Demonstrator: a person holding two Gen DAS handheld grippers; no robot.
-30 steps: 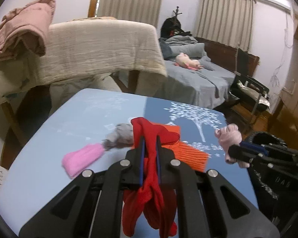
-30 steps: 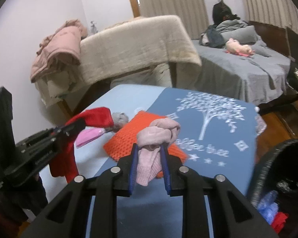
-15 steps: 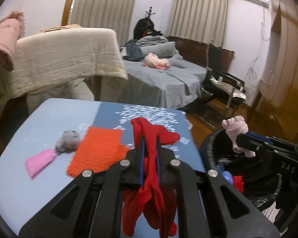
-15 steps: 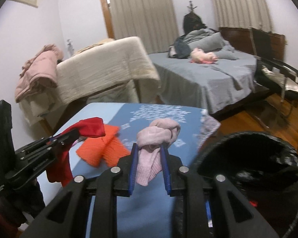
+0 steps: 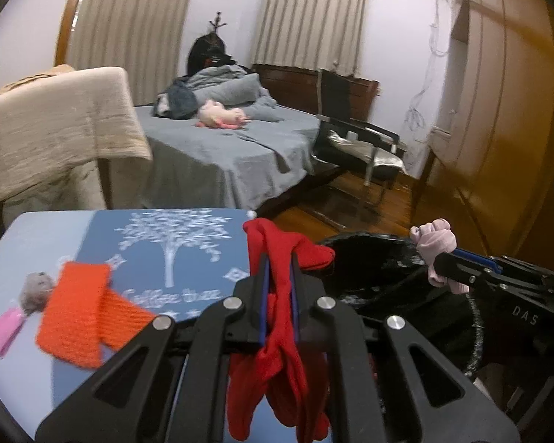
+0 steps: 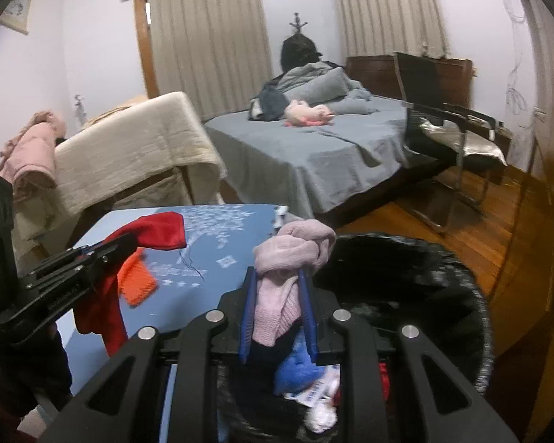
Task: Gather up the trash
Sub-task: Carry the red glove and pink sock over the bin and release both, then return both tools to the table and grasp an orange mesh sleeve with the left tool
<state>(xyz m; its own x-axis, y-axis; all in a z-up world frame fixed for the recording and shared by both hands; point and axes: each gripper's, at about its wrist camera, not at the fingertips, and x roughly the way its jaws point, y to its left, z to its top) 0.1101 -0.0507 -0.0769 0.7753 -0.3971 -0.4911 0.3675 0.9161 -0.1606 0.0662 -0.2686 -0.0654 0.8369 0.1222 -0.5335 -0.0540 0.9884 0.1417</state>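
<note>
Black bin (image 6: 443, 273) beside the worktop (image 5: 188, 254) edge, holding blue, white and red scraps. Left gripper (image 5: 277, 280) clamps a red cloth (image 5: 277, 361) over the worktop edge; right gripper (image 6: 277, 295) clamps a pink cloth (image 6: 288, 258) above the bin. Orange knit (image 5: 77, 317) lies on the worktop; bare wooden floor (image 6: 461, 214) beyond the bin.

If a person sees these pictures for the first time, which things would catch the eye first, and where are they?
Probably the red cloth hanging from the shut left gripper in the foreground, and the pale pink knit pinched in the right gripper above the black bin. Then the orange knit piece lying on the blue table.
</note>
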